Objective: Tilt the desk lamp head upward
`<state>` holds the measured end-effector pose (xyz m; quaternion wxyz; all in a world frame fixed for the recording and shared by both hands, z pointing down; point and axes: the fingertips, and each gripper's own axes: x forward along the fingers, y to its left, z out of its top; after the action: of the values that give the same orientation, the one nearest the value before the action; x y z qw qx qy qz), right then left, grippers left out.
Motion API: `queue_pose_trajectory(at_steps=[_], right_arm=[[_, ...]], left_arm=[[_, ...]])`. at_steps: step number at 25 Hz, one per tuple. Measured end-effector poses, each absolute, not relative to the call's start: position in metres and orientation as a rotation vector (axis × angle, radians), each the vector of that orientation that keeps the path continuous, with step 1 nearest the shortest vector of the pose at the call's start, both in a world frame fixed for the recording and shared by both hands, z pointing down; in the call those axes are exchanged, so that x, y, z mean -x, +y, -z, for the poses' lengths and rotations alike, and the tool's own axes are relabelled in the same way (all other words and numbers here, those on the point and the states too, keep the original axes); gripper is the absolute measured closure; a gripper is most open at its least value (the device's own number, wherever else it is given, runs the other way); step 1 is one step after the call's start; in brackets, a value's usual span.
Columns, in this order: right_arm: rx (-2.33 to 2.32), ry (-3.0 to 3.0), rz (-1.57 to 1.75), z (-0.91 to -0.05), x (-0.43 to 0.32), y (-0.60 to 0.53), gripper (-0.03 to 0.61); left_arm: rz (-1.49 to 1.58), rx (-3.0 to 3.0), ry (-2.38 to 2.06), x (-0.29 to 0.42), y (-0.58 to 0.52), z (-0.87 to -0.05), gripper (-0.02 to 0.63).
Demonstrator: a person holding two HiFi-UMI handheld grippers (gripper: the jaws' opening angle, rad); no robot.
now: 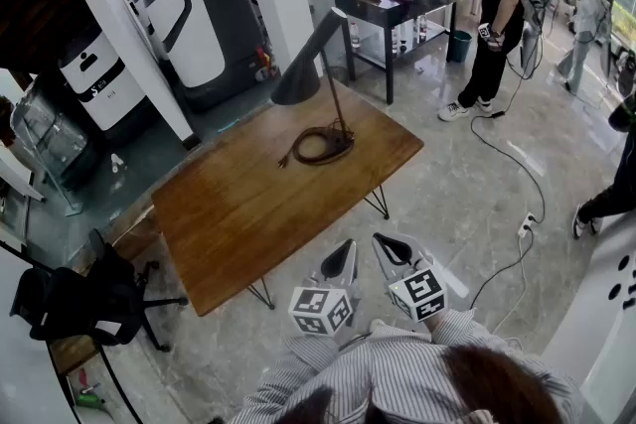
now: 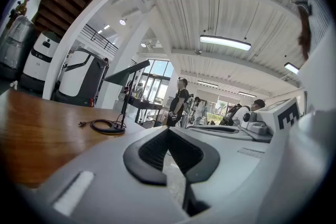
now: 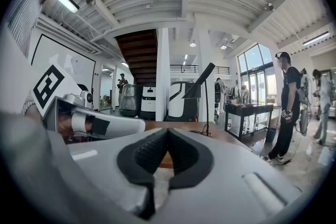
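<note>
desk lamp [image 1: 316, 65] | black, cone head angled downward | thin upright stem | far edge of wooden surface [image 1: 238, 213] | cord coiled around its base

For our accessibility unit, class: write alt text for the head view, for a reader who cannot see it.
A black desk lamp stands at the far end of a wooden table, head angled down, cord coiled at its foot. Off the near edge, the left tongs and right tongs are shut, empty, well short of it.
</note>
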<state>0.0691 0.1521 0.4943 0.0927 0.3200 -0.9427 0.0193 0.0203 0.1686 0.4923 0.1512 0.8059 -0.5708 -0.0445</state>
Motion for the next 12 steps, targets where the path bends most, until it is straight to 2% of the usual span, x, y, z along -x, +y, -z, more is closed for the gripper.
queue_pose_trajectory(at_steps=[12], right_arm=[[-0.935,-2.802,-0.044,-0.492,-0.062,0.138,0.577]], left_arm=[[0.138,-2.286,-1.641,-0.014,0.154,-0.495,0.612]])
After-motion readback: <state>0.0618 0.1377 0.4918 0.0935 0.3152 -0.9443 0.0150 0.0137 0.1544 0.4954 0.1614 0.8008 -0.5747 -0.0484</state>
